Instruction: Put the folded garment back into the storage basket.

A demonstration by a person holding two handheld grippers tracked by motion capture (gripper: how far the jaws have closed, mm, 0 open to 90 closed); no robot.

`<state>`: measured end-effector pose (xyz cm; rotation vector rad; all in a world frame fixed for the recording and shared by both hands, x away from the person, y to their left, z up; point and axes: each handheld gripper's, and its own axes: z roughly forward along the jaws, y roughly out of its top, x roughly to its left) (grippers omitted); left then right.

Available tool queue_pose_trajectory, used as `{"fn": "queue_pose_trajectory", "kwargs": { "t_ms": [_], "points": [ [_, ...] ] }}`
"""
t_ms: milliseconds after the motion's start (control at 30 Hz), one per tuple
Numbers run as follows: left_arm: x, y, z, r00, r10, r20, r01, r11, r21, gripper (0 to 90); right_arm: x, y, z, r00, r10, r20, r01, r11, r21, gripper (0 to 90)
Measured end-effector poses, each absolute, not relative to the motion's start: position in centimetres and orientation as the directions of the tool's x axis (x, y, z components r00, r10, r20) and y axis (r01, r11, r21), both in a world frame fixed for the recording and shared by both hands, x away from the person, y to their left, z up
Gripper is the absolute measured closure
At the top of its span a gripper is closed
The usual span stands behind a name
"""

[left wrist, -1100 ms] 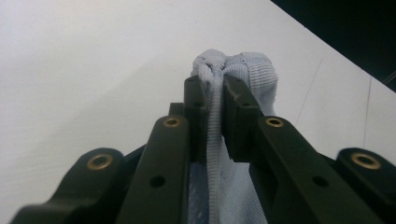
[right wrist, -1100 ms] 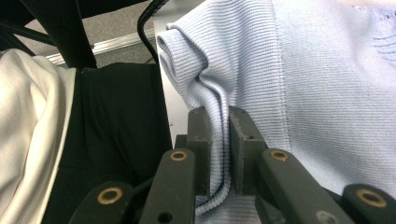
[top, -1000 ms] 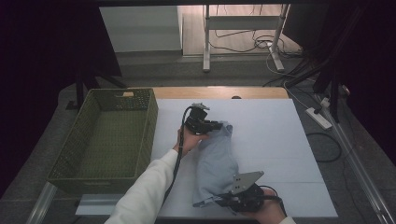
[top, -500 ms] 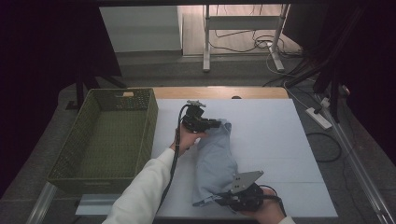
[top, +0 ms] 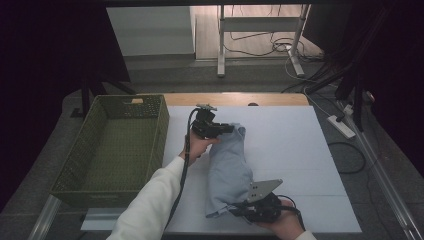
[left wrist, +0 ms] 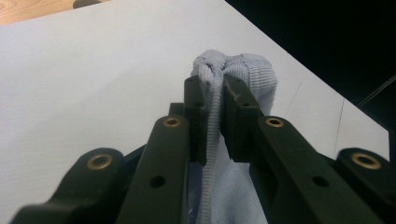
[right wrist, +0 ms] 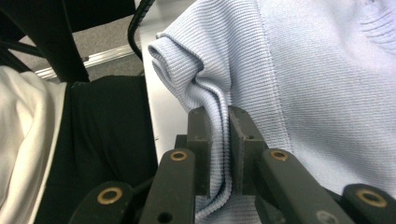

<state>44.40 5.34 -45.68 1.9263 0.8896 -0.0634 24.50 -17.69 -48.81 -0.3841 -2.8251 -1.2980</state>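
Observation:
A light blue knitted garment is stretched lengthwise over the white table top, far end to near end. My left gripper is shut on its far end, where the ribbed cloth bunches between the pads. Down at the table's near edge, my right gripper is shut on a folded ribbed hem of the same garment. A grey three-cornered plate tops the right gripper. A white sleeve leads to the left hand.
A green woven basket stands to the left of the white top, its inside bare. A wooden strip runs along the table's far edge. Cables and a power strip lie on the floor at right. A metal stand is behind.
The left gripper has drifted slightly left and away with the garment's far end, drawing the cloth a little straighter. The right gripper has stayed put.

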Motion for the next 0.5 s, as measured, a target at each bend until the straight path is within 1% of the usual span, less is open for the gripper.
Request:
{"fn": "queue_pose_trajectory", "kwargs": {
  "t_ms": [233, 500],
  "points": [
    [44.2, 5.6, -45.0, 0.74, 0.555, -0.38, 0.588, -0.26, 0.766, 80.9, 24.9, -18.0, -48.5, -0.964, 0.24, 0.117, 0.241, 0.592, 0.769, 80.1],
    [44.0, 6.0, -44.3, 0.743, 0.547, -0.385, 0.584, -0.248, 0.773, 80.8, 25.1, -18.0, -48.0, -0.959, 0.26, 0.115, 0.246, 0.558, 0.793, 80.1]
  ]
}}
